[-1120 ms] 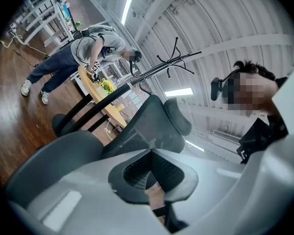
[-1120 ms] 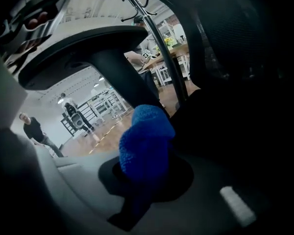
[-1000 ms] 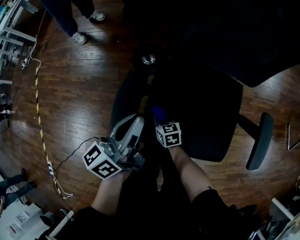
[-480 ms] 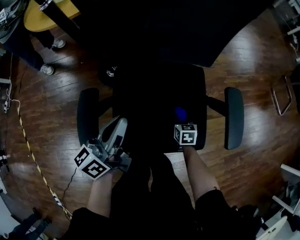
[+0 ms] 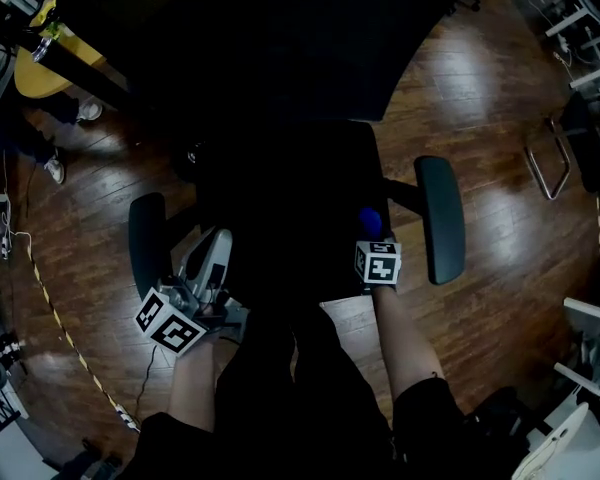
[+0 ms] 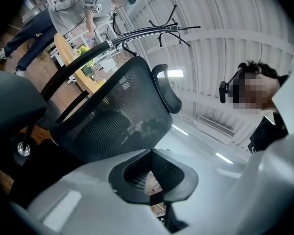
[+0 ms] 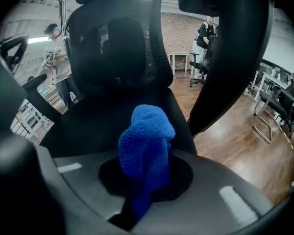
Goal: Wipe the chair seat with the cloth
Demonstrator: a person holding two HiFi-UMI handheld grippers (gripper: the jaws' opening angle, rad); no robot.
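Note:
The black office chair's seat [image 5: 280, 203] fills the middle of the head view, with an armrest [image 5: 439, 218] on each side. My right gripper [image 5: 371, 232] hovers at the seat's front right edge, shut on a bunched blue cloth [image 5: 369, 219]. In the right gripper view the blue cloth [image 7: 146, 143] sticks up out of my right gripper [image 7: 144, 175], with the seat [image 7: 103, 124] and backrest [image 7: 120, 43] beyond it. My left gripper [image 5: 216, 244] is held off the seat's front left corner, by the left armrest [image 5: 145, 243]. It [image 6: 151, 153] is shut on nothing and points up at the mesh backrest [image 6: 108, 119].
Wooden floor [image 5: 480, 98] surrounds the chair. A yellow table [image 5: 42, 68] and a coat stand's base [image 5: 193, 154] are at the back left. A metal chair frame [image 5: 546, 156] stands right. A cable [image 5: 50, 303] runs along the floor left. A person [image 6: 78, 11] stands by the table.
My right gripper has carried the cloth from the seat's front left across to its front right edge. The chair now sits squarely in front of me; the left gripper now faces its backrest.

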